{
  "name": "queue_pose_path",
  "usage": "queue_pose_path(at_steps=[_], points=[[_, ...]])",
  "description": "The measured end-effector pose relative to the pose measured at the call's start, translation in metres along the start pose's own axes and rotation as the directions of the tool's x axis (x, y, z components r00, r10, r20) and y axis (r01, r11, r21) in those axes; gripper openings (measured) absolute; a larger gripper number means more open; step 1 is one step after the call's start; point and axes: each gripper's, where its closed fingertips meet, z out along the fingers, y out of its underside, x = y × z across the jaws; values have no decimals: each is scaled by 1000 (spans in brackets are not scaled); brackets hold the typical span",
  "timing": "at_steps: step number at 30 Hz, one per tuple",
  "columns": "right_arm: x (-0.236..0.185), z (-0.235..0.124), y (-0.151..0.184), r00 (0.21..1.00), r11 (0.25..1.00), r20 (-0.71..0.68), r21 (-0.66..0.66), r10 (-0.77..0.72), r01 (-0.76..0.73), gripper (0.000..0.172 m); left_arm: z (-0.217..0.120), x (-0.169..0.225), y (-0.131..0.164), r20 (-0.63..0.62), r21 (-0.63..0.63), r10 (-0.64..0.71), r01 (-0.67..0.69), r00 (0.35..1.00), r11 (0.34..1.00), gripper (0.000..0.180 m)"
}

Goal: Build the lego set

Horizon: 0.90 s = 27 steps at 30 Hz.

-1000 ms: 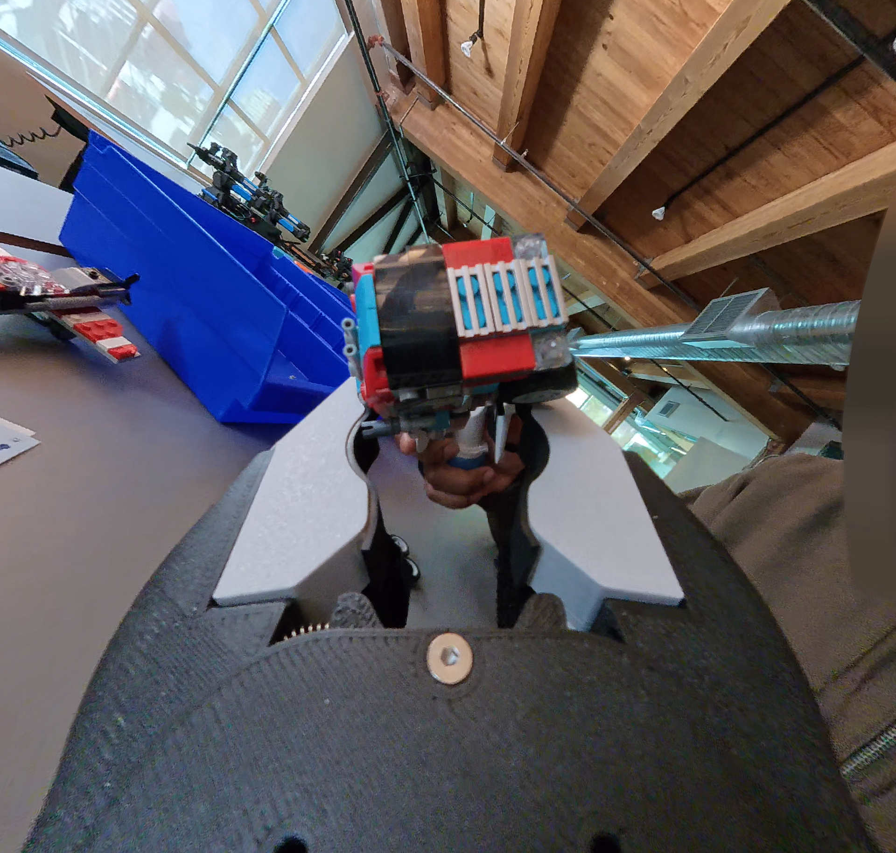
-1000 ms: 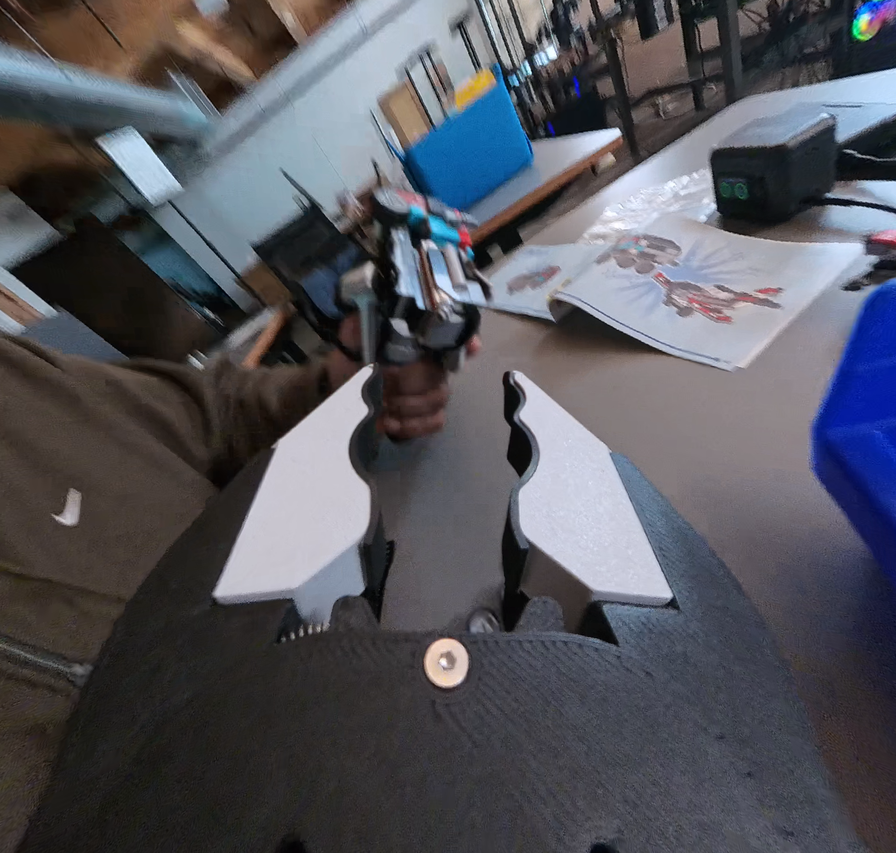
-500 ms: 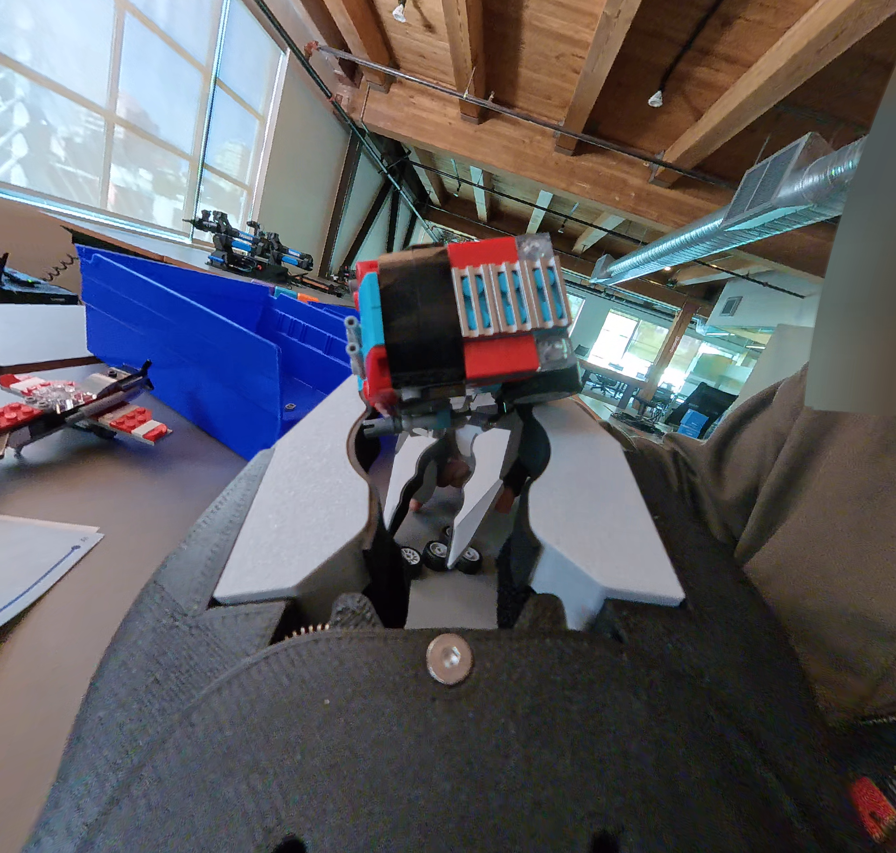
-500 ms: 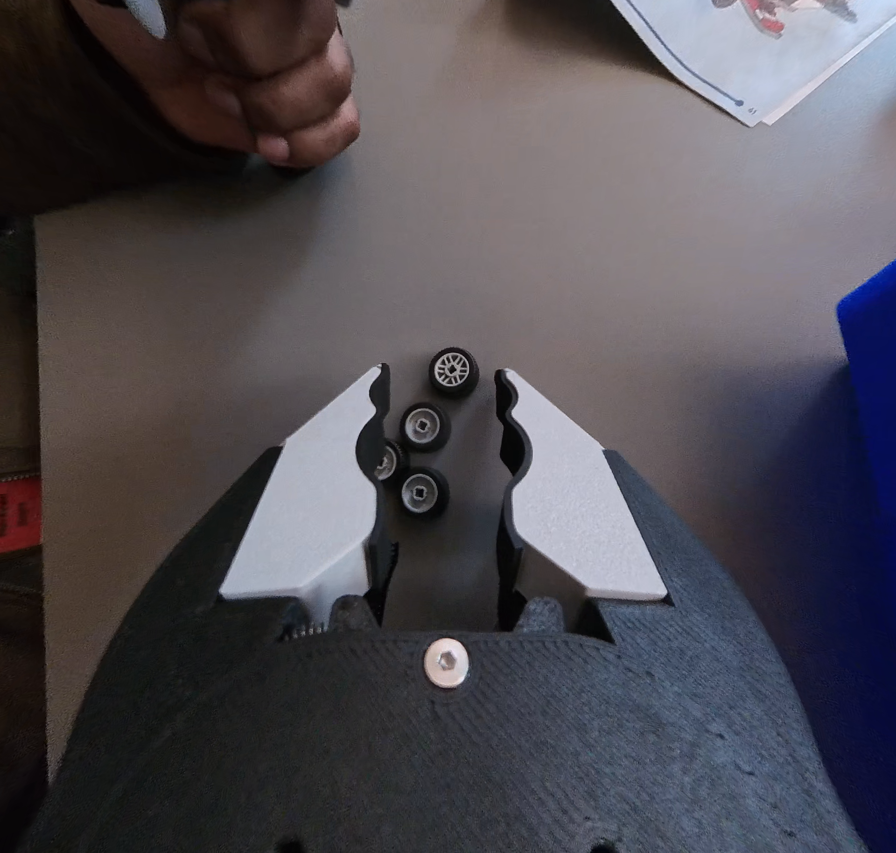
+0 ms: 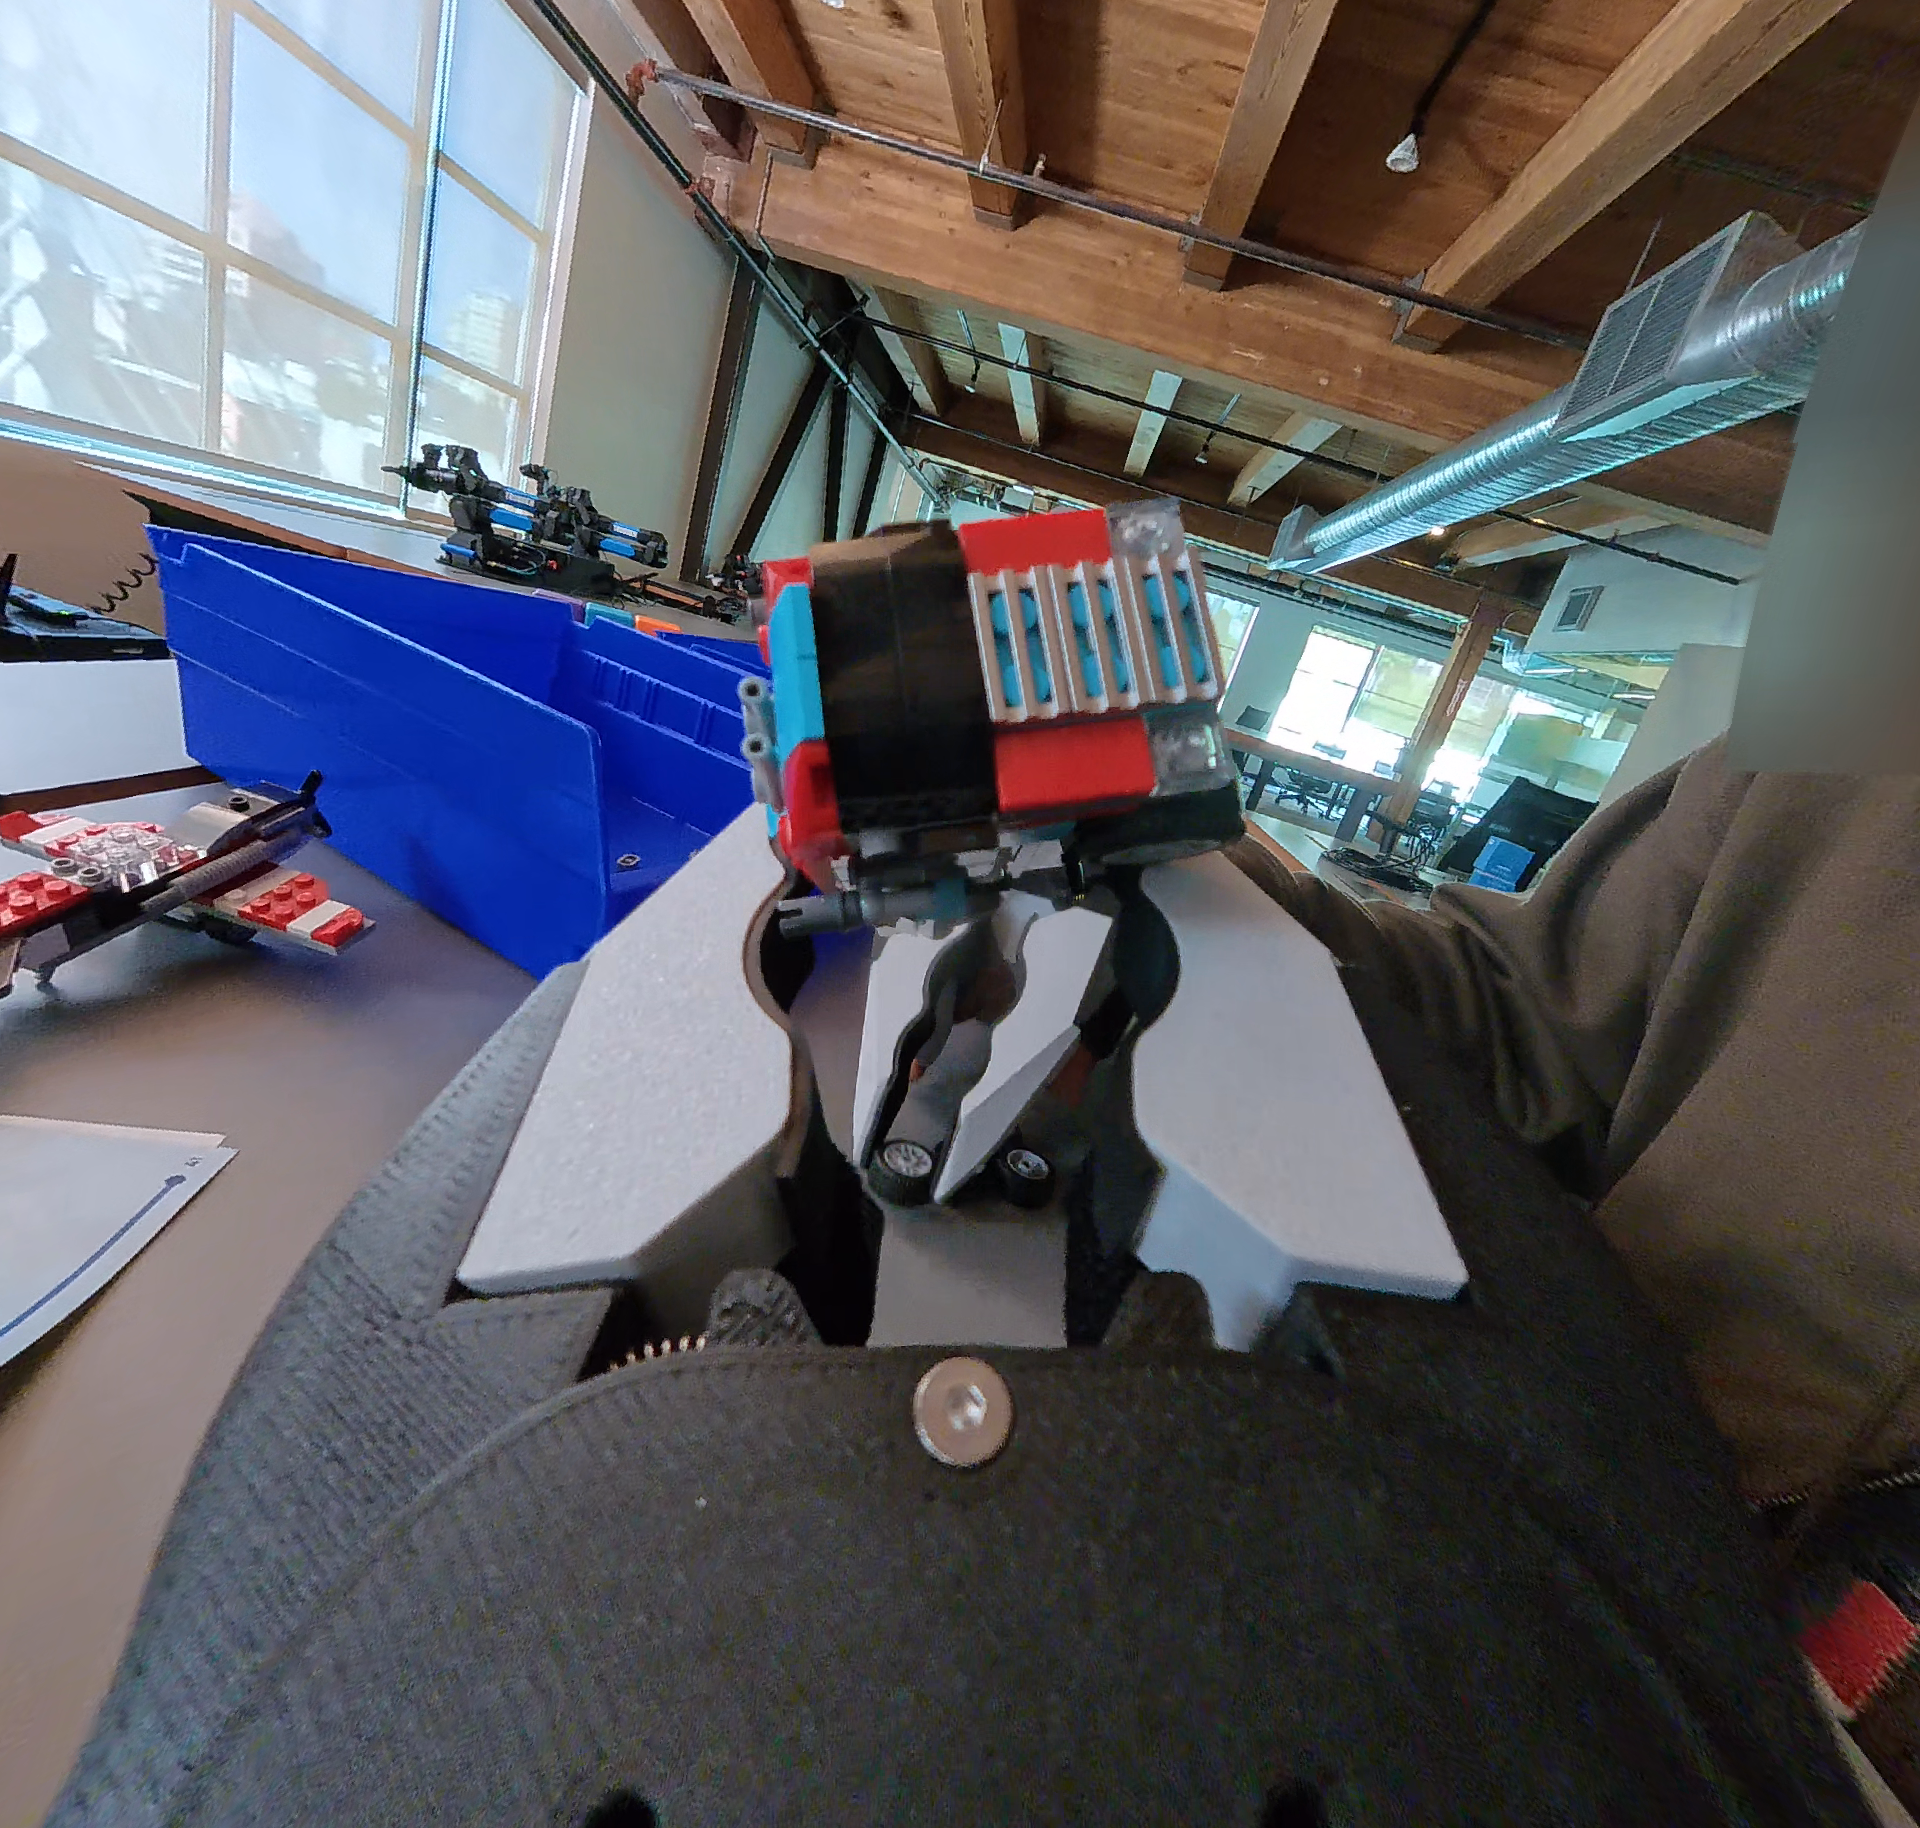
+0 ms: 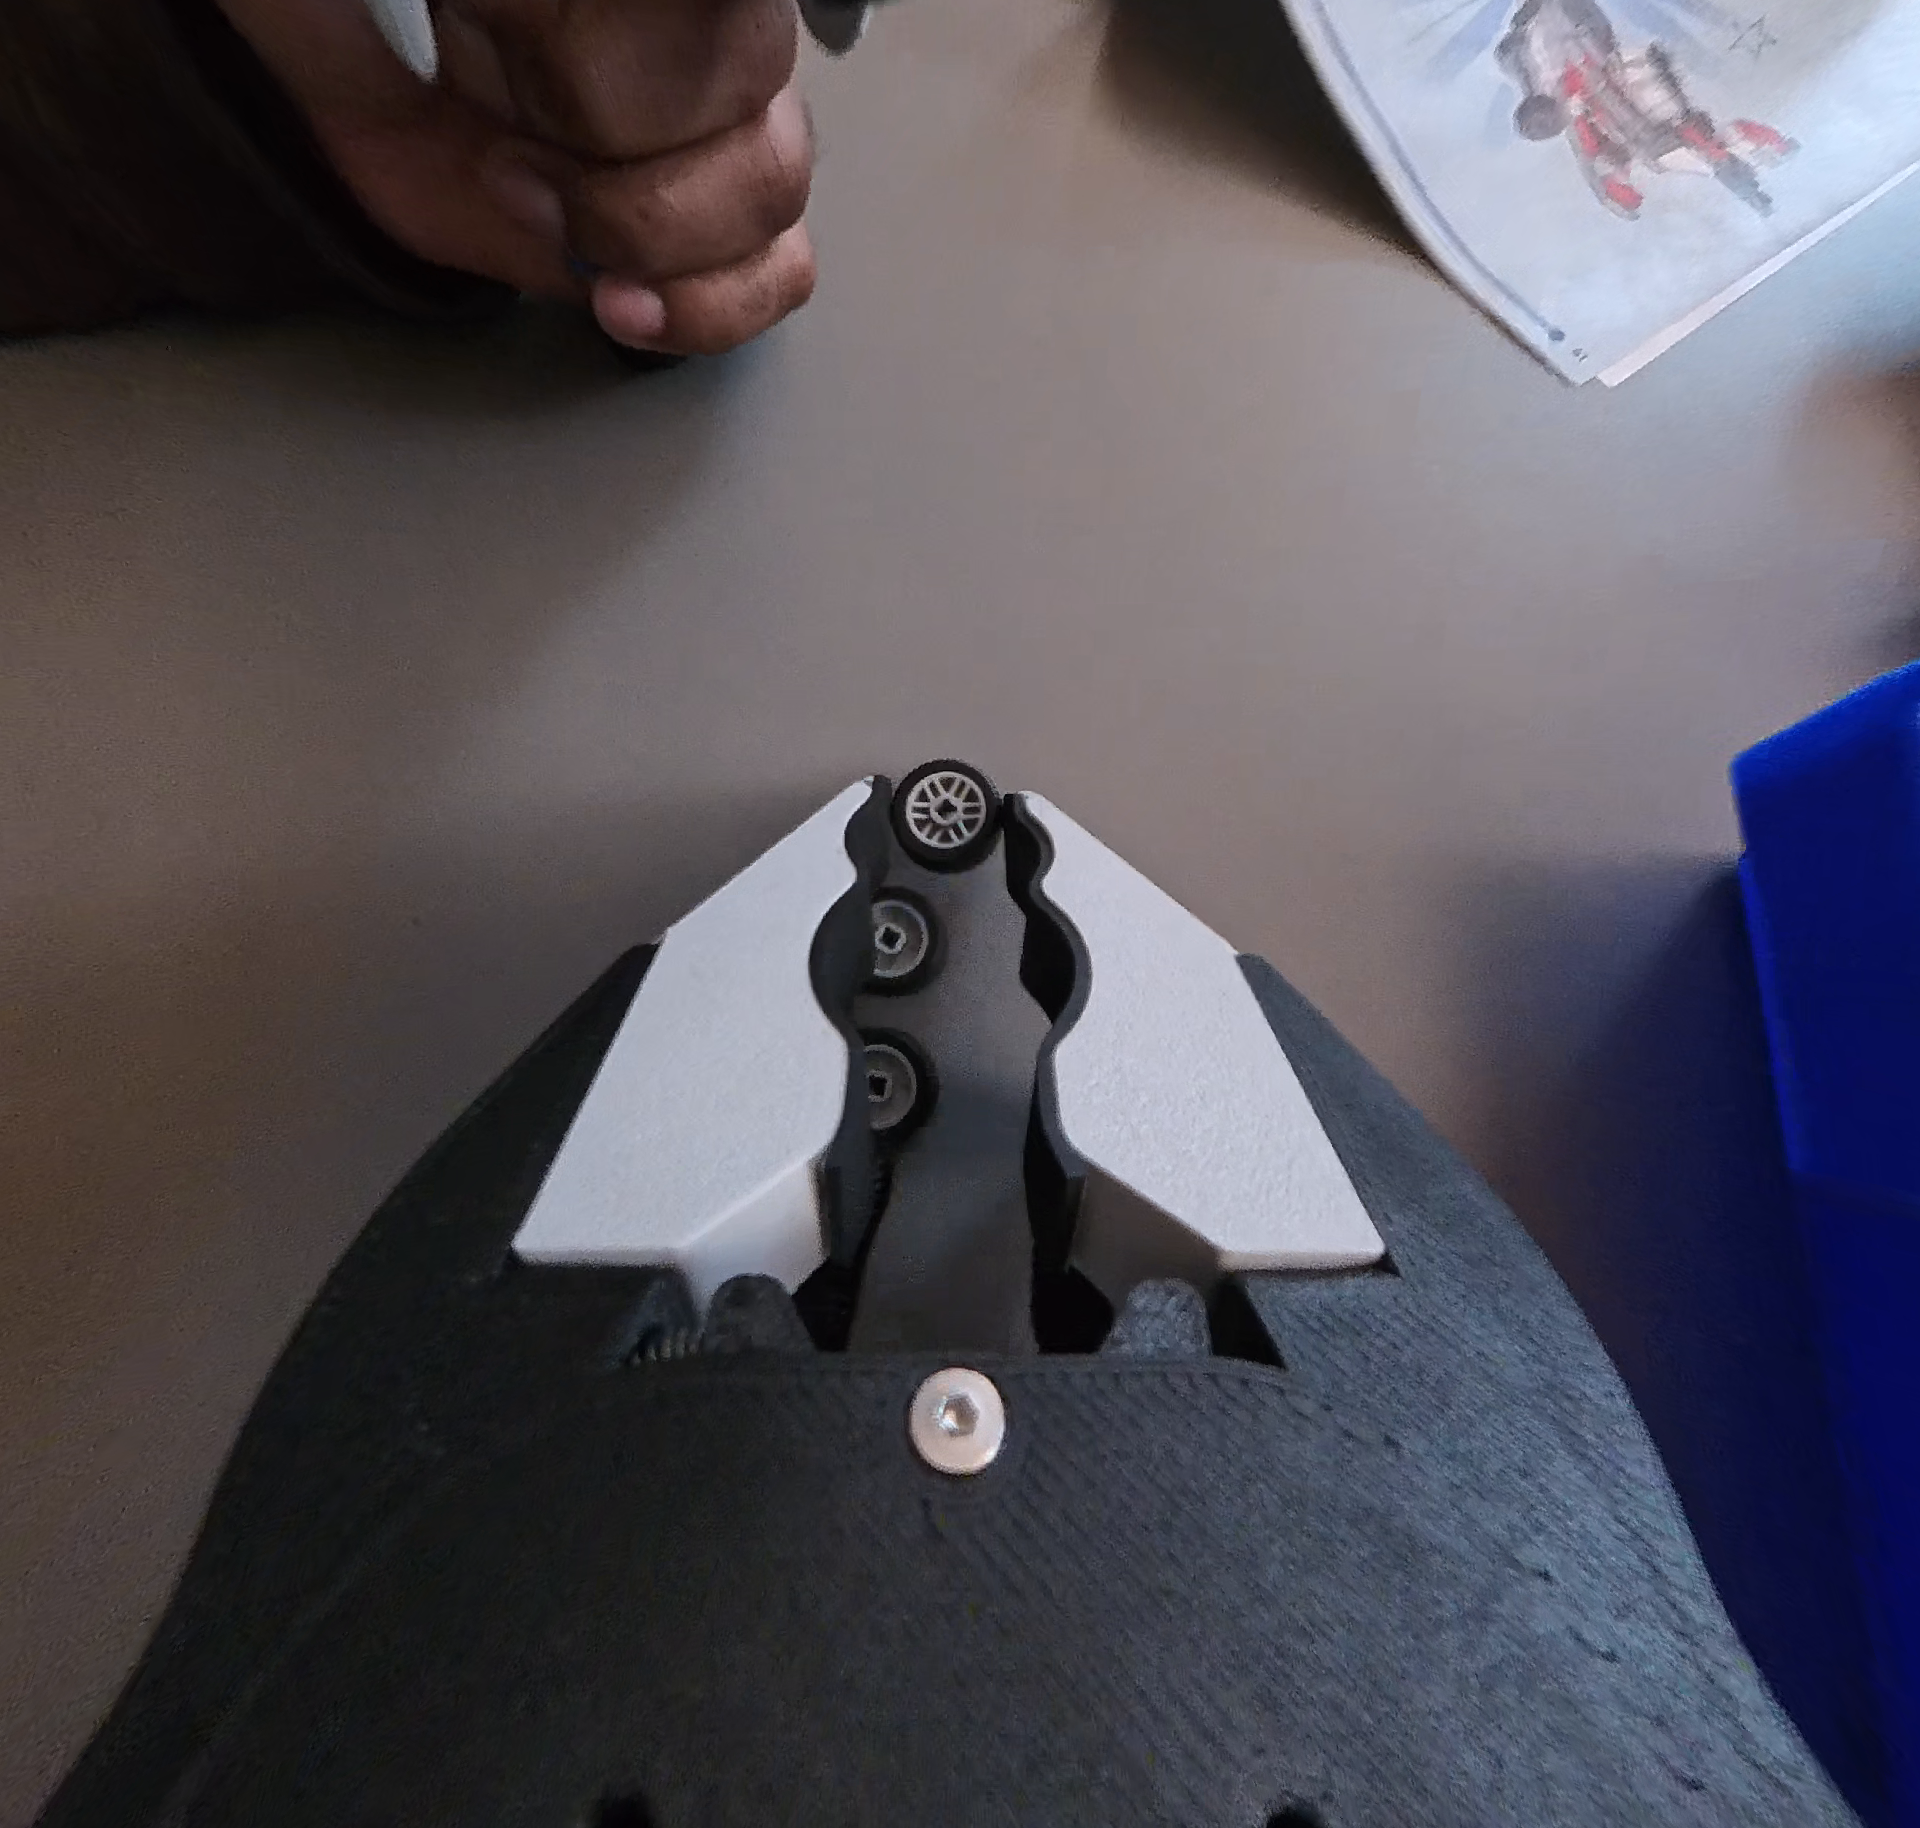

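Black rubber ringing a grey spoked hub, the small toy wheel [image 6: 947, 810] is sitting at the very tips of our right gripper [image 6: 948, 814], whose narrowed jaws are closing on it from both sides against the grey tabletop [image 6: 1039, 552]; with so shallow a bite we are judging it could squirt out forward. Two more small black wheels with grey hubs [image 6: 896, 947] are lying loose between the same fingers, and could be dragged along. Our left gripper [image 5: 971, 879] is standing wide, clamping a blocky red, black and turquoise brick-built model [image 5: 987, 698] aloft; only its underside is wedged between the fingertips, so it could tip. A blue plastic bin [image 5: 416, 718] is standing beside.
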Motion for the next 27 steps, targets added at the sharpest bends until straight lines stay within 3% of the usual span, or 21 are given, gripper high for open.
queue_pose_path(at_steps=[6, 9, 12, 16, 20, 27], points=[[4, -40, -45, 992, 952, 96, 287, 86, -111, 22, 0, -3, 9, 24, -77, -10, 12, 1000, 997, 57], [-2, -70, -79, 968, 844, 234, 496, 95, -203, 22, 1, -5, 18, 62, -168, -10, 20, 998, 986, 57], [-8, -87, -102, 915, 719, 393, 610, 91, -333, 22, 3, -1, 22, 66, -222, -37, 51, 997, 974, 57], [-15, -88, -114, 796, 607, 599, 603, 83, -517, 22, 2, -2, 31, 99, -298, -82, 108, 992, 948, 57], [-15, -81, -118, 705, 548, 705, 561, 78, -621, 21, 0, -2, 39, 117, -334, -159, 189, 980, 923, 57], [-19, -67, -119, 706, 565, 704, 552, 78, -613, 21, -1, 1, 44, 105, -338, -308, 326, 945, 883, 57]])
